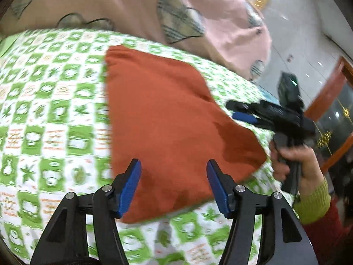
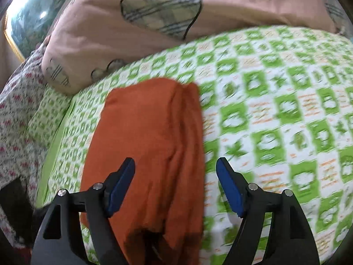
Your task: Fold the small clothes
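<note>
Left tongs (image 1: 174, 184) spread wide, holding nothing, at the bottom of the left view; right tongs (image 2: 175, 184) likewise in the right view. One folded orange cloth (image 1: 167, 119) lies mid-frame on the green-checked bed (image 1: 55, 114), one pink pillow (image 1: 136, 6) along the top.

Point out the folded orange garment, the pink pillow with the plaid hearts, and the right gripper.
orange garment (image 2: 150, 145): right wrist view, middle of its top layer.
pink pillow (image 2: 92, 33): right wrist view, plain pink fabric left of the plaid heart.
right gripper (image 1: 233, 110): left wrist view, between its fingertips.
</note>
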The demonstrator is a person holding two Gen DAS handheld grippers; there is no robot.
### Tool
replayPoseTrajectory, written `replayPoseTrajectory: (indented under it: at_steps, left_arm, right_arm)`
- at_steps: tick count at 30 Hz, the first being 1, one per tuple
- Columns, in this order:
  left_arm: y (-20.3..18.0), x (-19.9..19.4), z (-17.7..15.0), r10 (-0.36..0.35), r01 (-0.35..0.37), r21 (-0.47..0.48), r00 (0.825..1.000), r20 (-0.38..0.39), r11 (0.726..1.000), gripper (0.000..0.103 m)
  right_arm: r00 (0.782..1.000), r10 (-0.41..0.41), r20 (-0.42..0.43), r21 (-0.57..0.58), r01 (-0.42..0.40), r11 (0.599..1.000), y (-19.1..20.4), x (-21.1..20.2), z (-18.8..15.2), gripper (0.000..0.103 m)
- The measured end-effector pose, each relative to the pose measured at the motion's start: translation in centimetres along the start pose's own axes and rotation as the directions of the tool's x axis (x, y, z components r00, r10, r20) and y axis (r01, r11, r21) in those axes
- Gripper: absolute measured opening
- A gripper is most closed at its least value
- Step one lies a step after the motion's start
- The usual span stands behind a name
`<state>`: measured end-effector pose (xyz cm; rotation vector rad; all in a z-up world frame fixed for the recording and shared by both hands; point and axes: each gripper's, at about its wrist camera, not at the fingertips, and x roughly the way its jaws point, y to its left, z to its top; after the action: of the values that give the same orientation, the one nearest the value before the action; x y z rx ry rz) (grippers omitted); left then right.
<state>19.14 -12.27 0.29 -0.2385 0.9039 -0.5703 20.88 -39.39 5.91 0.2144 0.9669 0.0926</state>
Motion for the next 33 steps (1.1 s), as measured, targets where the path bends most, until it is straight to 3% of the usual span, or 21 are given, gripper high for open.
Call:
replayPoseTrajectory:
  at_steps: [6,11,12,13,14,17,20,26,33]
  left_arm:
    - [3.4,1.6,1.3,0.009,-0.011,-0.095,1.000,-0.017,0.995,0.071]
    - [5.6,5.6,2.3,-0.062,0.048,-0.177,0.995,-0.077,0.983,0.071]
    - [5.9,6.2,2.4,-0.077,0.062,-0.187,0.994,-0.073,0.980,0.070]
    - [6.0,6.5,2.7,-0.090,0.077,-0.187,0.994,-0.057,0.979,0.069]
    - [6.0,6.7,3.0,-0.089,0.079,-0.178,0.995,-0.046,0.981,0.062]
    - [6.3,7.0,3.6,-0.108,0.099,-0.173,0.993,-0.040,0.980,0.034]
    - [5.9,5.2,3.7,-0.108,0.104,-0.136,0.994,-0.017,0.985,0.028]
    - [6.6,-2.3,2.5,-0.061,0.065,-0.081,0.996,0.059,0.995,0.027]
    - [10.2,-10.9,-0.2,0.023,-0.013,-0.091,0.994,0.111,0.996,0.027]
  right_arm:
    - [0.998,0.007,-0.065,0.028,-0.005,1.000,-0.5,2.5,-0.4,0.076]
    - [0.995,0.023,-0.095,0.038,-0.019,0.999,-1.1,3.7,-1.0,0.076]
    - [0.995,0.032,-0.097,0.037,-0.028,0.999,-1.2,3.9,-0.9,0.073]
    - [0.994,0.037,-0.102,0.032,-0.034,0.999,-1.1,3.9,-1.0,0.057]
    - [0.992,0.054,-0.116,0.030,-0.050,0.998,-0.9,4.2,-1.0,0.041]
    - [0.989,0.067,-0.134,0.015,-0.066,0.998,-0.2,4.7,-1.2,0.027]
    - [0.992,0.059,-0.108,0.005,-0.059,0.998,1.2,4.0,-1.2,0.024]
    - [0.980,0.183,-0.072,-0.014,-0.184,0.983,6.2,2.8,-2.7,0.023]
    - [0.941,0.322,-0.105,-0.062,-0.330,0.942,13.8,5.2,-6.0,0.023]
